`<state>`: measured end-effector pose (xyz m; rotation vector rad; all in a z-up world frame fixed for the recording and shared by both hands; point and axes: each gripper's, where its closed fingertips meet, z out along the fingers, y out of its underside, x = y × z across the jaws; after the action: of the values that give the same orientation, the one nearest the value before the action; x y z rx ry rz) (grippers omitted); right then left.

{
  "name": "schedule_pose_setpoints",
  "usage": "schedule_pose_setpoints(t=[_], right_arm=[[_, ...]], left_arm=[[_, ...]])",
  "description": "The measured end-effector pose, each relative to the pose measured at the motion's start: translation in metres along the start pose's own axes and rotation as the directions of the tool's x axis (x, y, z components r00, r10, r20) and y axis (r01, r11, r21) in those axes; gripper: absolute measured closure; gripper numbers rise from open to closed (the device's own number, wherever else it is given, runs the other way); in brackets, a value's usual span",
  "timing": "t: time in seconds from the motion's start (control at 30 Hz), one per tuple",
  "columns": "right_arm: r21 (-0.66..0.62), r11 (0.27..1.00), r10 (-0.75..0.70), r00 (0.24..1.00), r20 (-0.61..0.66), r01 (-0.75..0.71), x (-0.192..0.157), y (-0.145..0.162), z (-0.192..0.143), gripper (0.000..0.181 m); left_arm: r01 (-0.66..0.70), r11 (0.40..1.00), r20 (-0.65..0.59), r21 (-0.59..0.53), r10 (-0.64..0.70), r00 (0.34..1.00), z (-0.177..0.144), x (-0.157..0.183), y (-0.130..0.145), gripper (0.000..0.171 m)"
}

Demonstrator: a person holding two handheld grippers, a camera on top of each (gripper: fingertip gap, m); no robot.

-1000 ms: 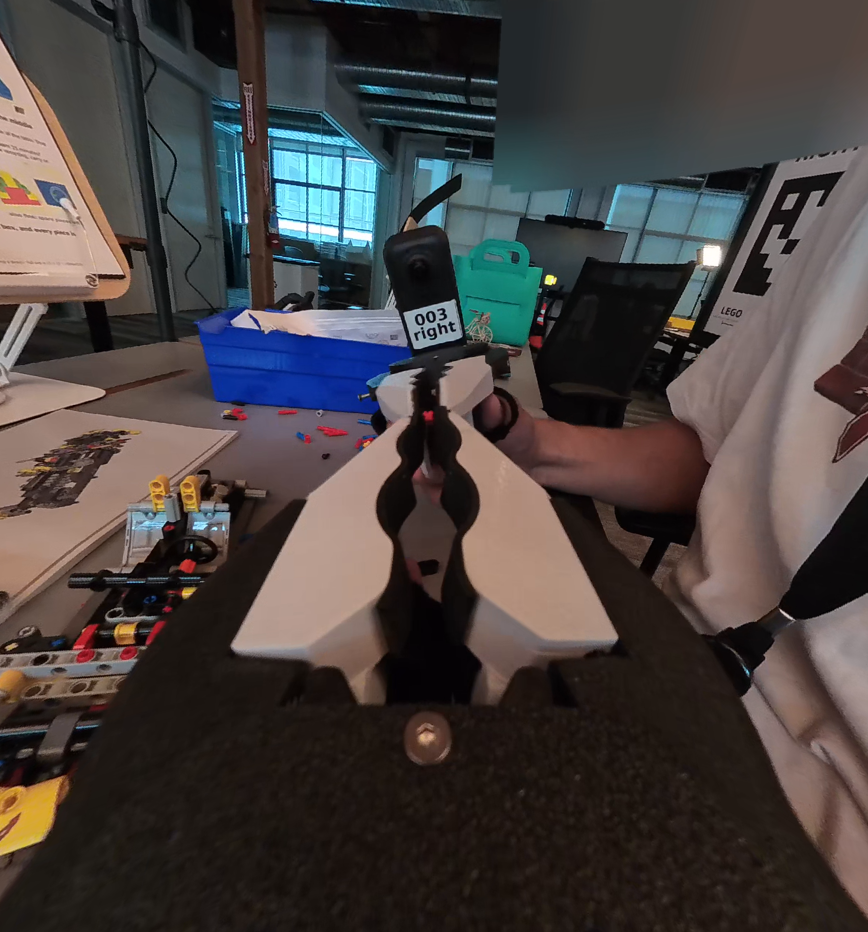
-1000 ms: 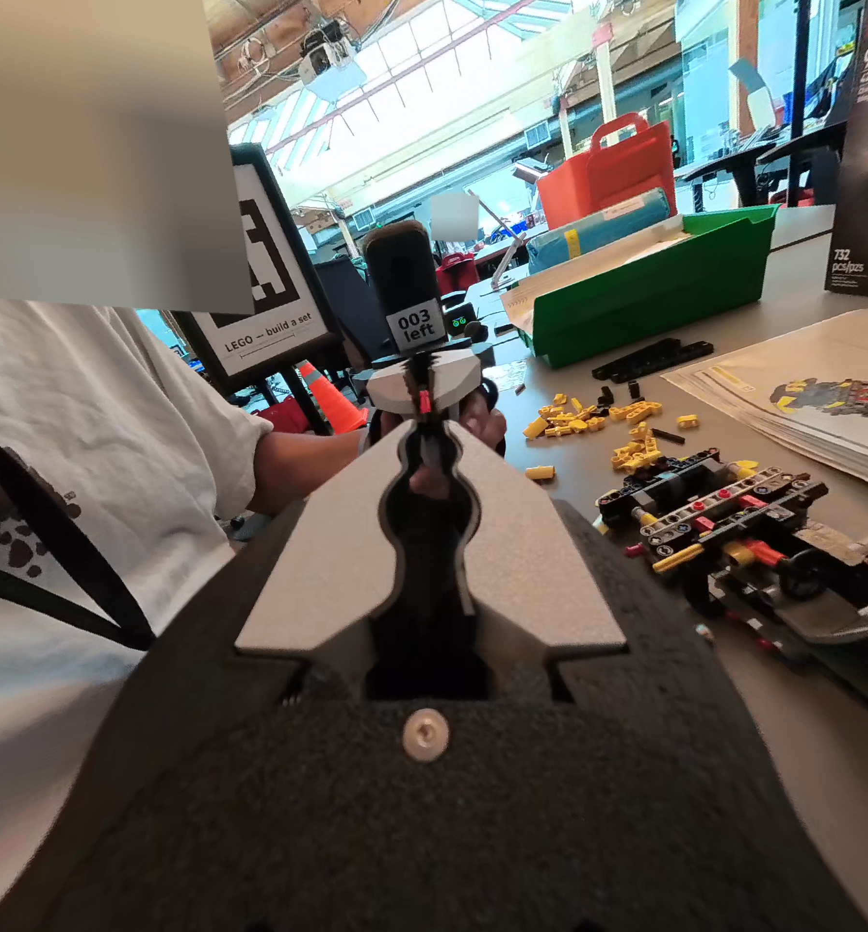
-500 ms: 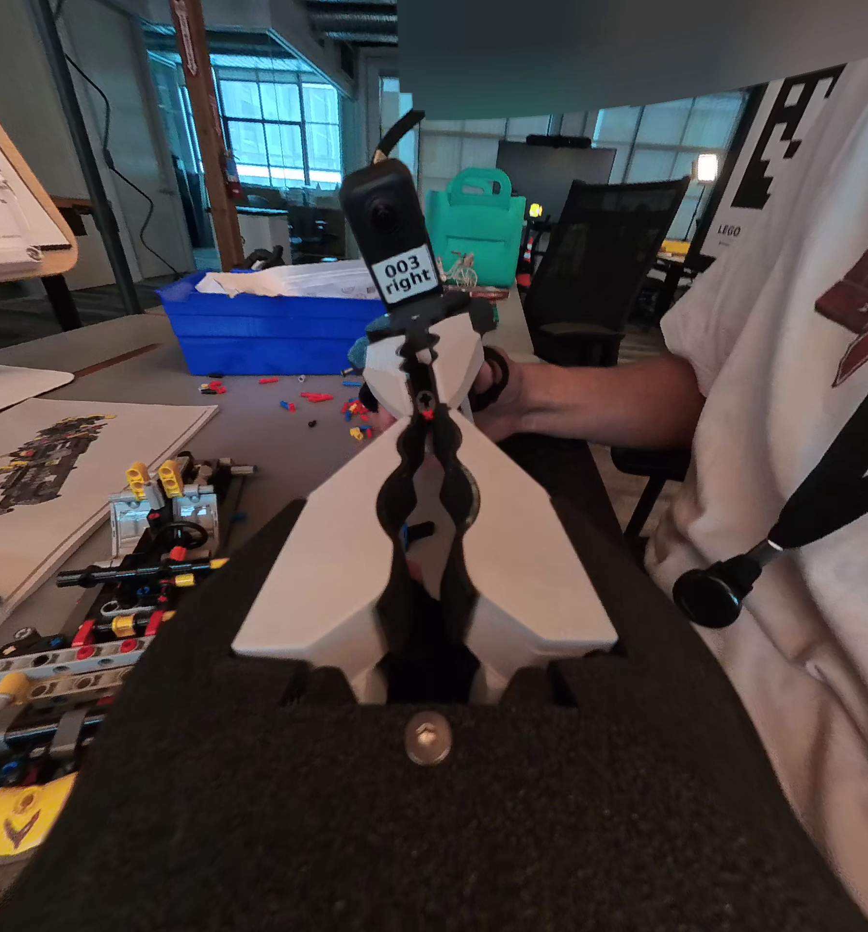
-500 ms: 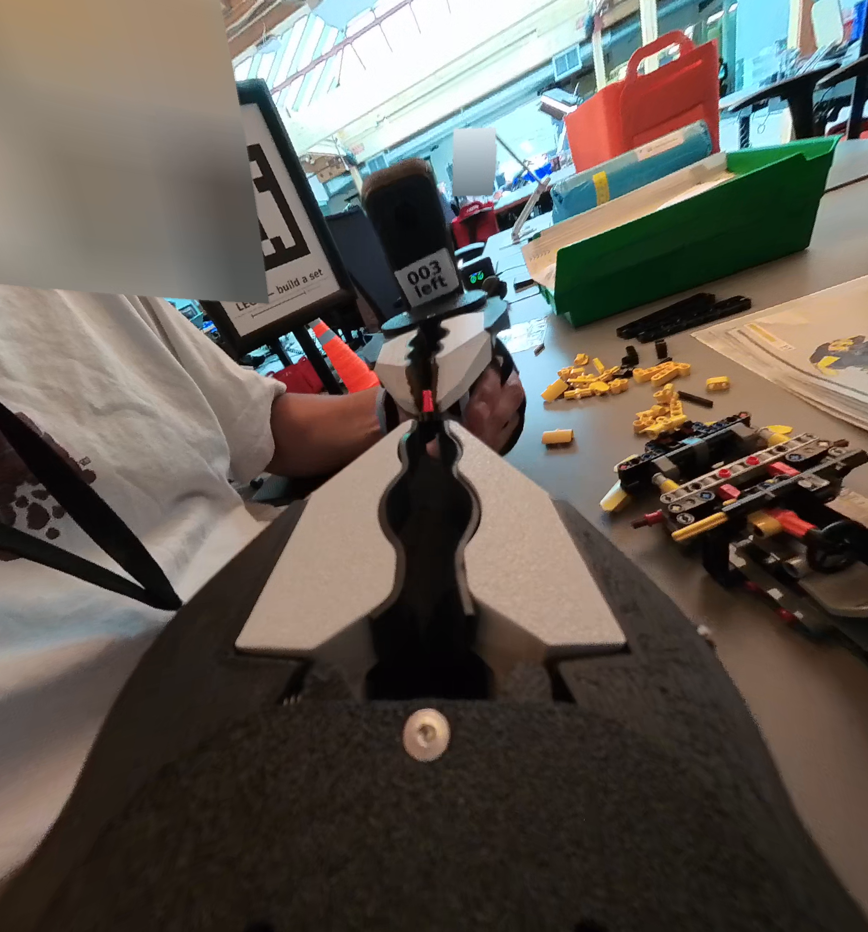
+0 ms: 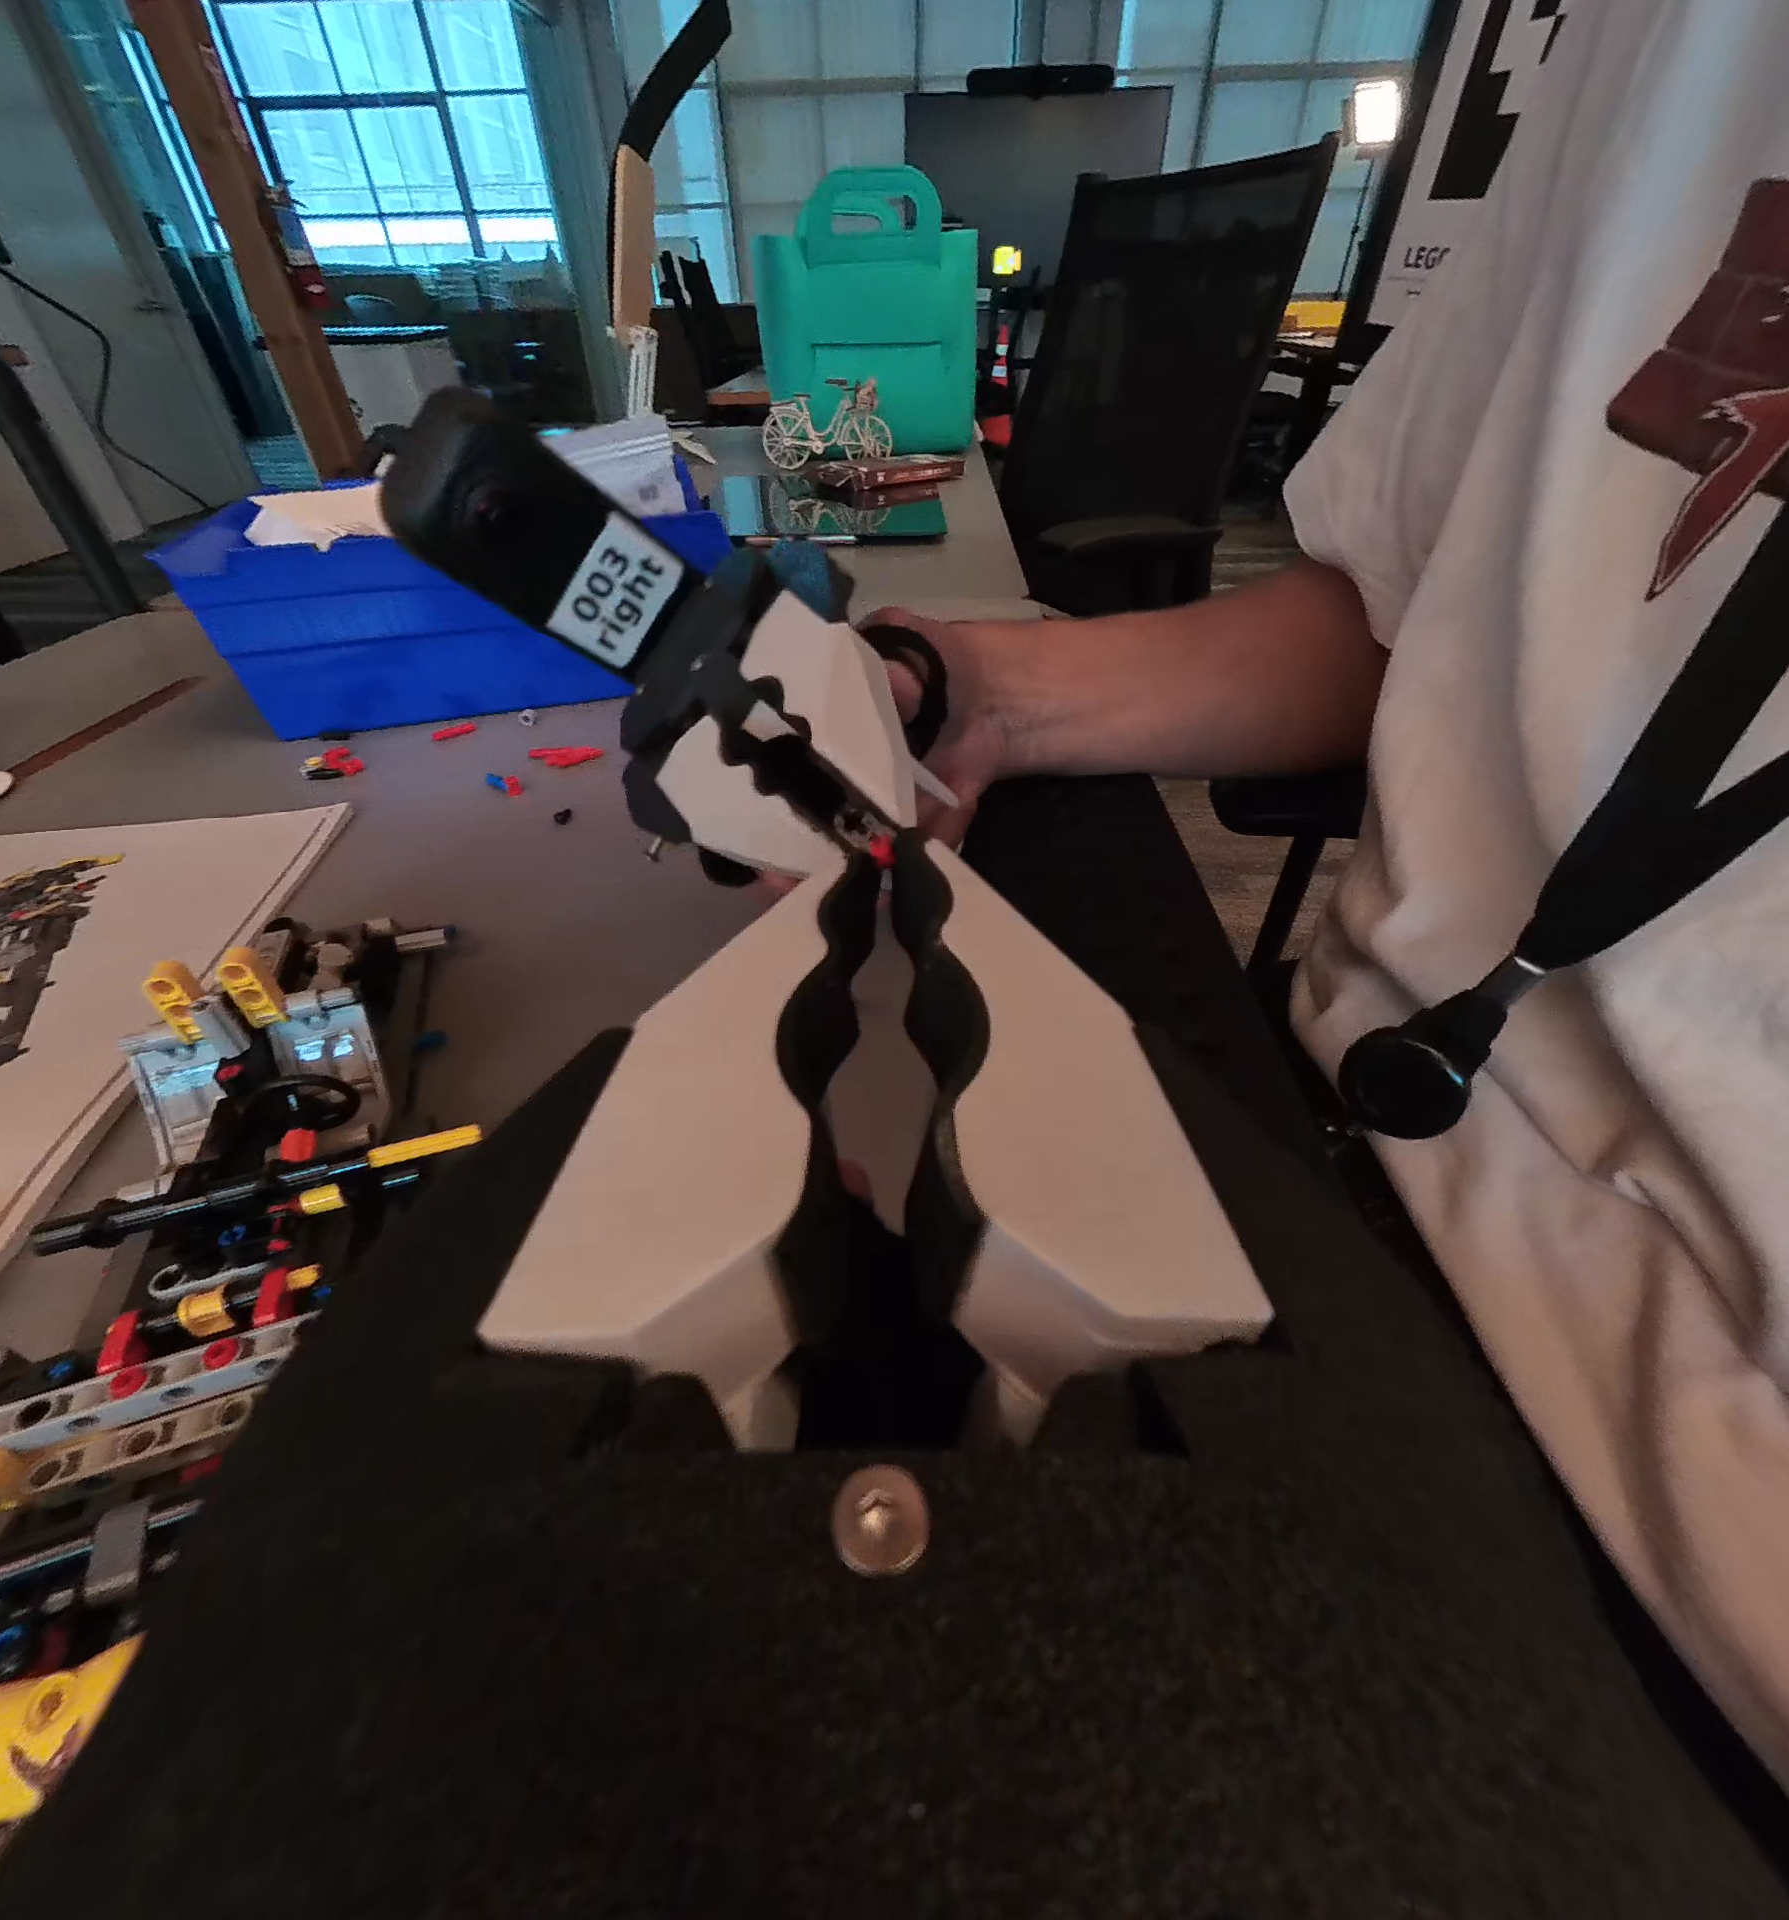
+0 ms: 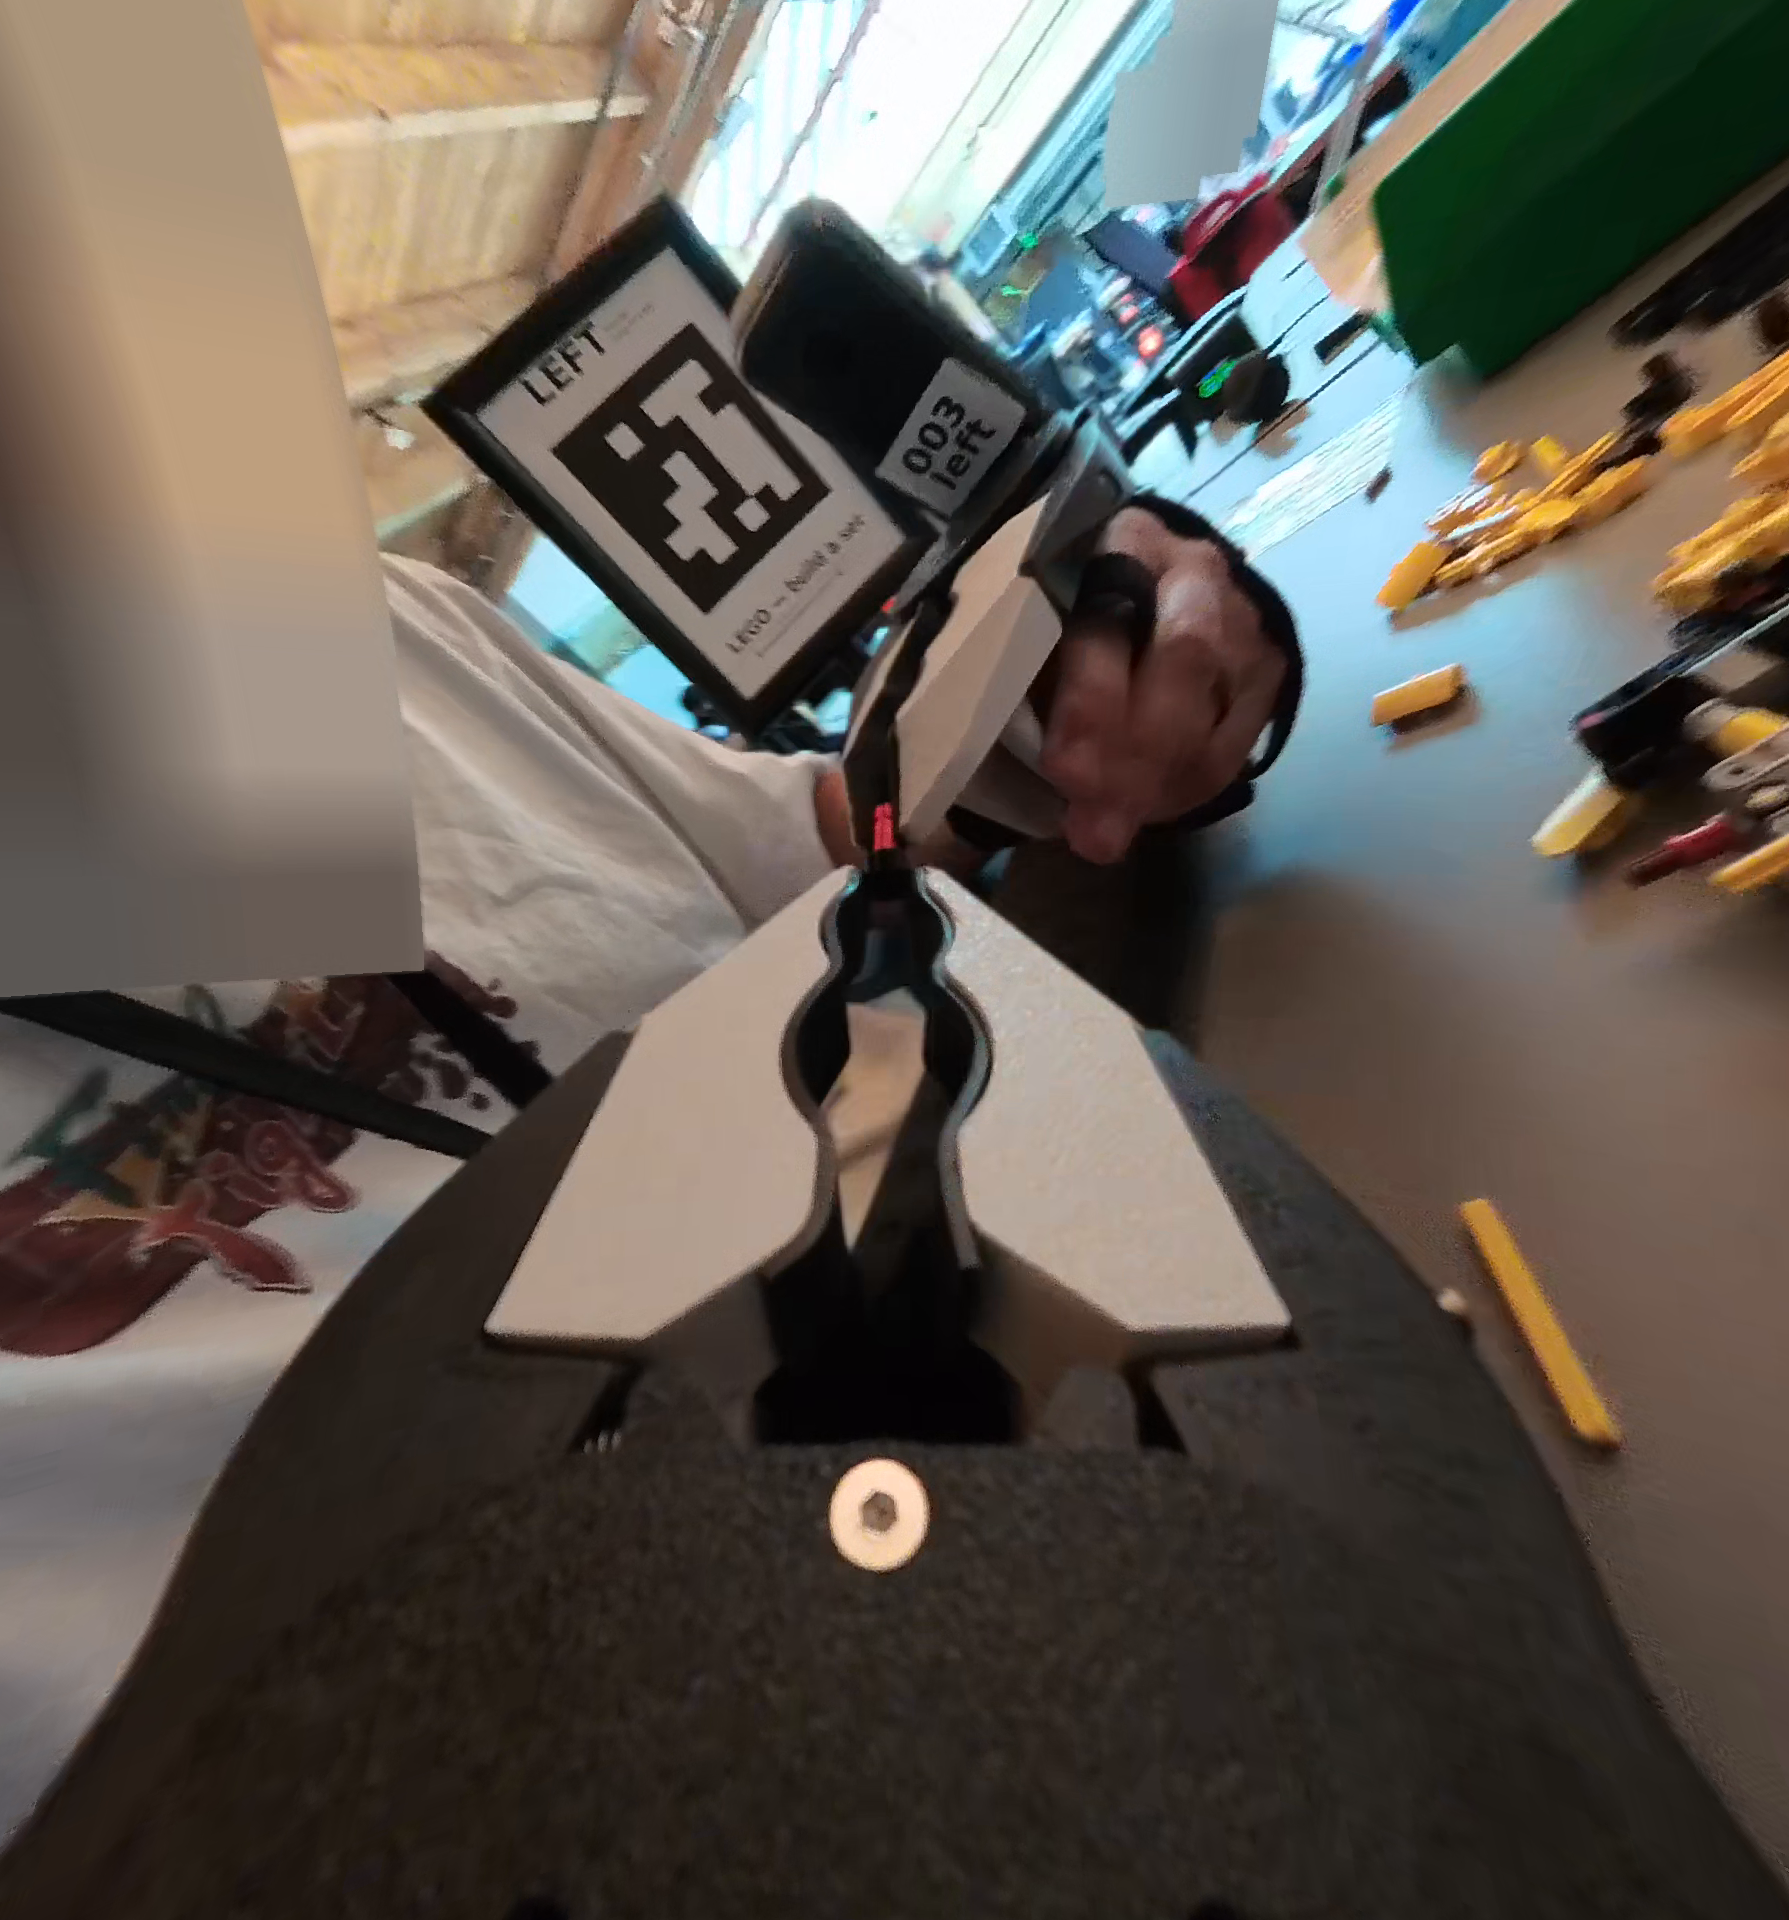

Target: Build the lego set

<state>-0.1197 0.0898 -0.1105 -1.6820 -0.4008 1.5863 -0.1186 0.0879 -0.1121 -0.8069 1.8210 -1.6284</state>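
Observation:
My left gripper [image 5: 882, 871] and my right gripper [image 6: 882, 885] are held in the air above the table edge, tip to tip in front of a person's white shirt. Both are shut, and a small red pin [image 5: 879, 850] is pinched where the tips meet. The right gripper [image 5: 864, 831] shows in the left wrist view, tilted to the left. The left gripper [image 6: 877, 823] shows in the right wrist view with the red pin [image 6: 882, 828] at its tip. The partly built Lego model [image 5: 246, 1174] lies on the grey table [image 5: 516, 862]; it also shows in the right wrist view [image 6: 1742, 758].
An instruction booklet [image 5: 90, 956] and a blue bin [image 5: 381, 613] lie beyond the model, with loose red and blue pieces [image 5: 557, 755] between. In the right wrist view there are yellow pieces [image 6: 1524, 520], a yellow axle [image 6: 1539, 1335] and a green bin [image 6: 1596, 177]. The tips of both grippers are at nearly the same place. Both grippers' tips are roughly 12 cm from the yellow axle [image 6: 1539, 1335].
Both grippers stayed shut and tip to tip on the red pin. They have rolled against each other: the right gripper now leans left in the left wrist view, and the right view is tilted and blurred.

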Motion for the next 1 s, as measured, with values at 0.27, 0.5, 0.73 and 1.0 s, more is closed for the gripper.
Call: schedule_pose_setpoints(t=[0.27,0.5,0.73,1.0], right_arm=[[-0.016,0.989,0.149,0.986,0.080,-0.148,0.002,0.005,0.002,0.175],[0.039,0.986,0.155,0.984,0.083,-0.159,0.004,-0.003,-0.001,0.175],[0.056,0.984,0.163,0.984,0.075,-0.168,0.007,-0.005,-0.002,0.175],[0.019,0.992,0.126,0.991,0.040,-0.127,0.007,0.001,0.001,0.175]], left_arm=[[-0.026,0.999,-0.021,-0.032,0.025,0.999,0.000,0.002,0.005,0.170],[-0.082,0.997,0.059,-0.012,0.082,0.995,0.001,-0.006,0.001,0.170],[-0.094,0.995,0.082,-0.019,0.095,0.992,0.002,-0.009,0.002,0.170],[-0.046,0.999,0.025,-0.009,0.046,0.999,0.002,-0.004,0.004,0.170]])
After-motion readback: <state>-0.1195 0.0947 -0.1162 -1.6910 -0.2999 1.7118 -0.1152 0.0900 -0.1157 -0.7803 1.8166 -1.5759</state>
